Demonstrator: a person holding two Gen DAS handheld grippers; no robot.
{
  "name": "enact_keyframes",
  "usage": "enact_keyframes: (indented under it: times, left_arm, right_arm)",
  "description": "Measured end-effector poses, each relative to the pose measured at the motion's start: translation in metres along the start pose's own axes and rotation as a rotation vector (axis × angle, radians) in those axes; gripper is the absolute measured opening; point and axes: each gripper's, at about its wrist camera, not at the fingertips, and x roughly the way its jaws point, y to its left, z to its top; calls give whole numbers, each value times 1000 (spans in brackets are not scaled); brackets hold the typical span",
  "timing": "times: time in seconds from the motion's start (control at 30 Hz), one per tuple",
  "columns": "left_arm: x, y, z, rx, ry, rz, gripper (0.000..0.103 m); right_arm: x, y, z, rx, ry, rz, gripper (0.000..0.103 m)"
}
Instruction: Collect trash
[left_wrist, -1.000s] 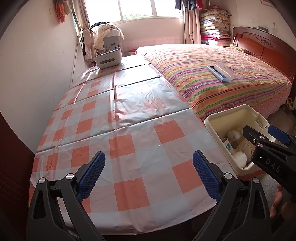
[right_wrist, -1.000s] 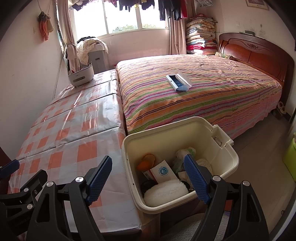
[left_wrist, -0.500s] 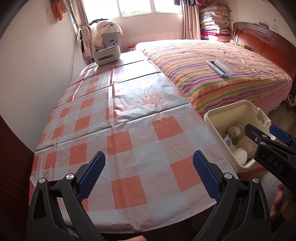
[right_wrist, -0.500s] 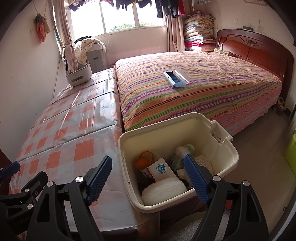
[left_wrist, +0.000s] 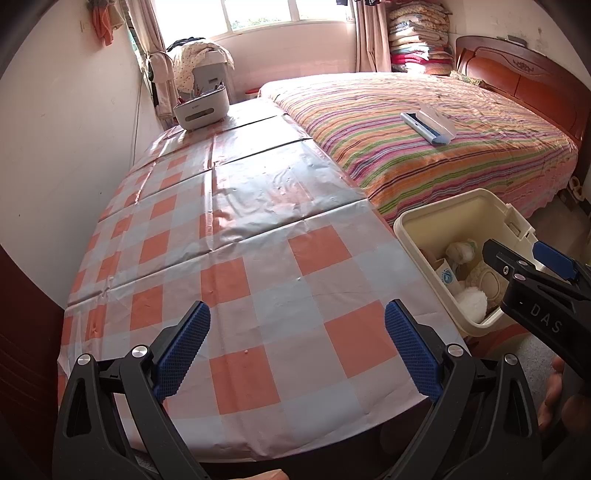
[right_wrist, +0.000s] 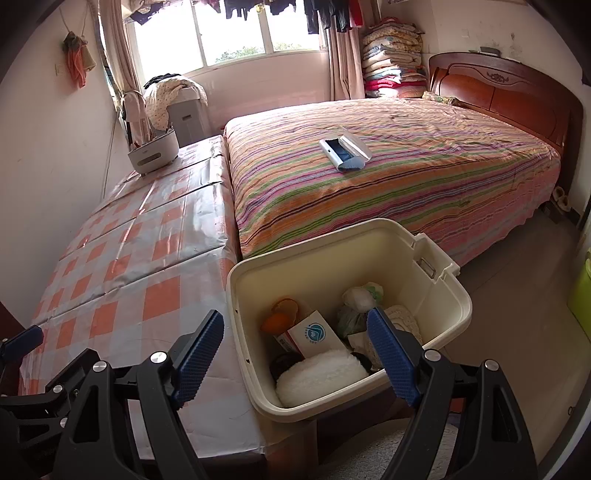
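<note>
A cream plastic bin (right_wrist: 332, 240) stands on the floor between the checked table (right_wrist: 122, 280) and the bed. In it lie a white fluffy pad (right_wrist: 321, 374), a small box with a blue logo (right_wrist: 314, 332), an orange scrap (right_wrist: 279, 321) and a crumpled bag (right_wrist: 356, 299). My right gripper (right_wrist: 295, 323) is open over the bin's near left part, nothing between its fingers. My left gripper (left_wrist: 297, 317) is open above the table's near end, also empty. In the left wrist view the bin (left_wrist: 454, 210) sits at the right, with the right gripper (left_wrist: 532, 266) over it.
An orange and pale blue cloth covers the table (left_wrist: 258, 258), which runs along the left wall. A white caddy (left_wrist: 201, 109) stands at its far end. A white and blue flat object (right_wrist: 345, 151) lies on the striped bed (right_wrist: 406, 177). A green container (right_wrist: 581, 295) is at the right edge.
</note>
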Motion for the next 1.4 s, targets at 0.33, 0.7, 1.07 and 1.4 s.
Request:
enact_keyframes:
  times: [0.33, 0.7, 1.07, 1.4]
  left_arm:
    - [-1, -9, 1, 18, -3, -7, 94]
    - [-1, -20, 1, 47, -14, -12, 94]
    - [-5, -29, 1, 77, -28, -18, 94]
    - [-4, -37, 0, 101, -26, -37, 94]
  right_arm:
    - [-2, -9, -1, 16, 2, -7, 78]
    - [-2, -17, -3, 30, 7, -12, 78]
    - [1, -21, -4, 39, 12, -12, 78]
    - [4, -26, -6, 50, 20, -18, 78]
